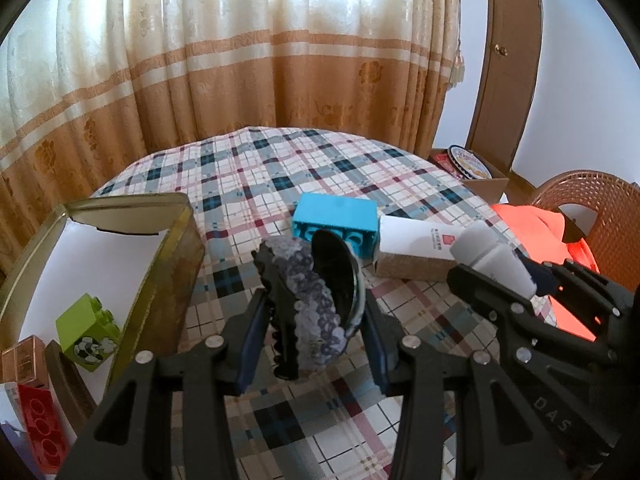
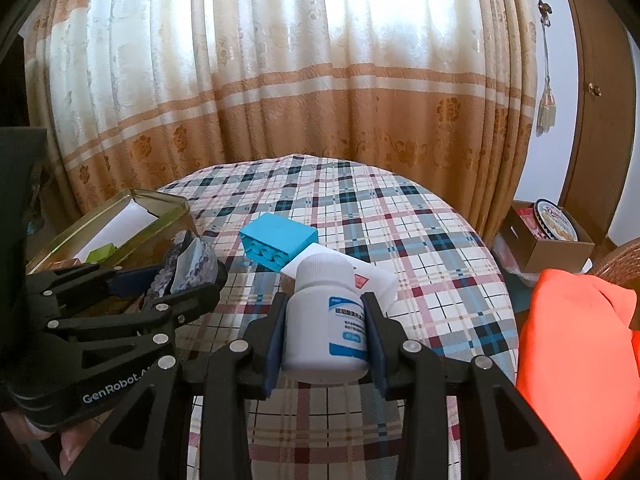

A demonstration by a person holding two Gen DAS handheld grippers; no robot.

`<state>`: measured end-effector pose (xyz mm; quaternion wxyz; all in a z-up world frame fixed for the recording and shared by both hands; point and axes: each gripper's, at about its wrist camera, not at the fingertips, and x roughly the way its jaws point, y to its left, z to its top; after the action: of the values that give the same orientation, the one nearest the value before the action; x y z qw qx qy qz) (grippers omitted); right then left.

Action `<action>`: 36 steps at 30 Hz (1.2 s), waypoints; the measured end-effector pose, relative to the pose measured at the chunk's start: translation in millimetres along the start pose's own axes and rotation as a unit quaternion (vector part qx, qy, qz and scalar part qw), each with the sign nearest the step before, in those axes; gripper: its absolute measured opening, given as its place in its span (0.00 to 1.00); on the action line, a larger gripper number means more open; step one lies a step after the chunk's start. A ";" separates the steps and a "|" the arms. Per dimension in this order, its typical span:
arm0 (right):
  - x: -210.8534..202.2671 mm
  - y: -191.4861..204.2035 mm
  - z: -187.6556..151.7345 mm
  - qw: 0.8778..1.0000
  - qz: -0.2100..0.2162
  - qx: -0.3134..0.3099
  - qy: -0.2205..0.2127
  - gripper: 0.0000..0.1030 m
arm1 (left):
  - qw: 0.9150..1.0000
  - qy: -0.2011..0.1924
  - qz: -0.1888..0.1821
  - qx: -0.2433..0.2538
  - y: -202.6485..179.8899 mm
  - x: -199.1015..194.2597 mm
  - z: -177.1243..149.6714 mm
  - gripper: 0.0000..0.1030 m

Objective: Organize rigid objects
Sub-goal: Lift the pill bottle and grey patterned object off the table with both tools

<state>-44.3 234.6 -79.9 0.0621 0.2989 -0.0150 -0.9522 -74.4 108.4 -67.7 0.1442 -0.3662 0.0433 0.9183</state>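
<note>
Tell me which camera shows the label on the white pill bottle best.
The right wrist view: the white pill bottle sits between the right gripper pads, blue label facing the lens. The left wrist view shows only its cap end and plain side.

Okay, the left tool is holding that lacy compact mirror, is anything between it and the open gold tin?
Nothing visible. The left tool grips the compact mirror right beside the gold tin, whose near wall is the only thing to clear; the open top looks unobstructed.
</note>
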 end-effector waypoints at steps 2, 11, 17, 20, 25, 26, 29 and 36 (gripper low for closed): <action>-0.2 -0.4 -0.1 1.000 0.000 0.000 0.000 0.38 | 1.000 0.000 -0.001 -0.003 1.3 -0.3 0.1 0.43; -3.6 0.2 -0.9 1.000 0.004 -0.004 -0.012 0.38 | 1.000 -0.020 0.006 -0.014 6.8 -8.9 -2.2 0.43; -4.7 2.5 -1.6 1.000 0.003 -0.009 -0.016 0.38 | 0.999 -0.030 0.008 -0.018 7.8 -12.6 -2.6 0.43; -4.9 3.1 -1.8 1.000 0.003 -0.011 -0.019 0.38 | 0.999 -0.036 0.010 -0.020 8.8 -14.7 -2.6 0.43; -6.2 3.5 -1.8 1.000 0.003 -0.014 -0.023 0.38 | 0.998 -0.048 0.015 -0.025 9.9 -19.5 -3.2 0.43; -6.5 3.6 -1.8 1.000 0.003 -0.014 -0.024 0.38 | 0.998 -0.052 0.016 -0.027 10.4 -20.8 -3.4 0.43; -8.0 4.6 -2.5 0.999 0.004 -0.015 -0.028 0.38 | 0.998 -0.059 0.020 -0.029 11.3 -22.8 -3.4 0.43; -9.4 5.9 -2.6 0.999 0.005 -0.019 -0.031 0.38 | 0.996 -0.075 0.028 -0.033 12.5 -29.2 -4.4 0.43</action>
<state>-34.6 230.0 -76.2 0.0716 0.2674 -0.0004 -0.9609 -55.0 88.8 -51.3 0.1094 -0.2990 0.0123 0.9479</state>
